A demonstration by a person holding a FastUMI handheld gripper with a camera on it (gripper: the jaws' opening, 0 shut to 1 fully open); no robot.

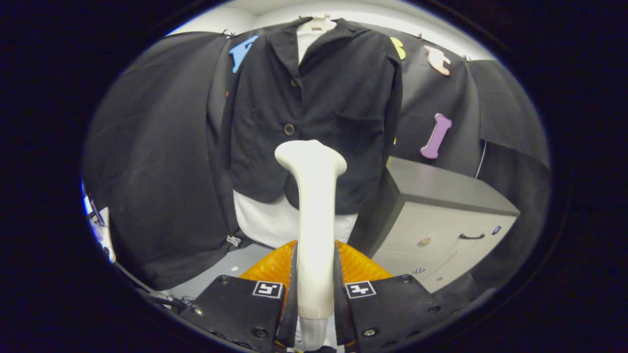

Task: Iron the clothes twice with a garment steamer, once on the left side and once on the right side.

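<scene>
My gripper (pixel 314 274) clenches the garment steamer (pixel 312 215) handle; its long axis points to twelve o'clock, head just short of the hanging black jacket (pixel 338 98).

Claw (pixel 314 289): one, at lower centre of the frame, pointing forward and slightly up. Two fingers (pixel 289 294), one on each side, drawn in close and parallel. Both press on the handle of the garment steamer (pixel 312 230), which stands upright between them. Grip appears firm and centred.
</scene>
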